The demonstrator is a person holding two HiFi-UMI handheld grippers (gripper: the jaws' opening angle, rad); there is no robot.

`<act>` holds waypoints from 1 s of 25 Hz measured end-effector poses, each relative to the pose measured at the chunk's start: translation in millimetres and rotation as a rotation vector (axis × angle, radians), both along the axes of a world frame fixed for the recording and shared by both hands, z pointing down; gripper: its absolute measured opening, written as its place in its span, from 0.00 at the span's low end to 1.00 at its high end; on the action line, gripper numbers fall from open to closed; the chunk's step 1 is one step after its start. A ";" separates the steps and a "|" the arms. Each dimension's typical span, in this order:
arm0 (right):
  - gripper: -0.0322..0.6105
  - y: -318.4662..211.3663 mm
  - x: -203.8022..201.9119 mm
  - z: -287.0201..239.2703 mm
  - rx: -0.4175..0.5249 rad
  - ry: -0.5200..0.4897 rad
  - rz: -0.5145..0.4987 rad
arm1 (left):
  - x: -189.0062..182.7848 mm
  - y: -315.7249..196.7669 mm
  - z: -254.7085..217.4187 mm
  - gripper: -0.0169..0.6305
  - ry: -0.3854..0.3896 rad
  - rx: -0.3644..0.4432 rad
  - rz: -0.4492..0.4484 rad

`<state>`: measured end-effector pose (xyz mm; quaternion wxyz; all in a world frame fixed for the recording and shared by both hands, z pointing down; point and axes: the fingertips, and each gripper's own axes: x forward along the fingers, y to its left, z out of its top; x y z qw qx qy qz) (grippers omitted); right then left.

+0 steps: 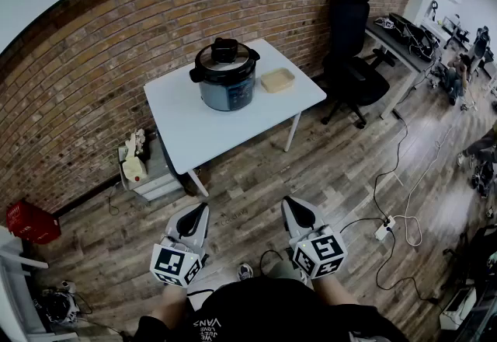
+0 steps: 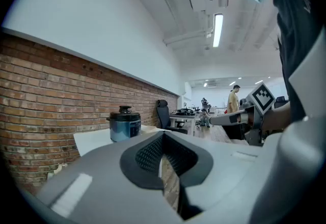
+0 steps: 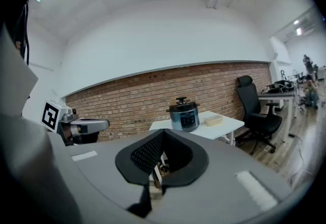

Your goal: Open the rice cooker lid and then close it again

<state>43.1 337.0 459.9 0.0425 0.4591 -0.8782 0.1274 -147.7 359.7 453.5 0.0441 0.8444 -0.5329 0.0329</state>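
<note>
A blue-grey rice cooker (image 1: 226,76) with a black lid and knob stands on the white table (image 1: 194,127) by the brick wall, its lid down. It also shows far ahead in the left gripper view as the cooker (image 2: 125,123) and in the right gripper view as the cooker (image 3: 184,114). My left gripper (image 1: 194,218) and right gripper (image 1: 297,211) hover over the wood floor well short of the table, both shut with nothing between the jaws. The same grippers appear close up as the left gripper (image 2: 162,159) and the right gripper (image 3: 159,159).
A shallow beige container (image 1: 277,80) lies on the table right of the cooker. A black office chair (image 1: 351,61) stands to the right, a desk (image 1: 404,41) beyond it. Cables and a power strip (image 1: 384,230) run across the floor. A small white cabinet (image 1: 147,173) sits left of the table.
</note>
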 end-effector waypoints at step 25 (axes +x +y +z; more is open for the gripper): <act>0.39 -171.9 14.7 -15.8 0.031 -0.081 -0.225 | 23.5 -136.4 -15.2 0.32 0.083 0.057 -0.164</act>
